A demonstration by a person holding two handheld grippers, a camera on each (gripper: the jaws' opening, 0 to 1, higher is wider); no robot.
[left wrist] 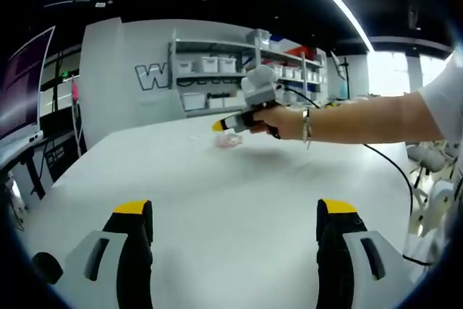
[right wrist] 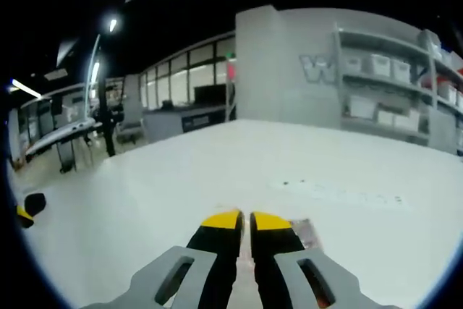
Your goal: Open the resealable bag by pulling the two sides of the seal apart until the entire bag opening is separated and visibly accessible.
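Bag mostly hidden behind right gripper, contents unclear

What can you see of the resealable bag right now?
The resealable bag lies on the white table, small, clear and pinkish. In the left gripper view the right gripper hovers at it; in the right gripper view an edge of the bag peeks beside that gripper's near-closed jaws. Whether the seal is open, or gripped, can't be told.
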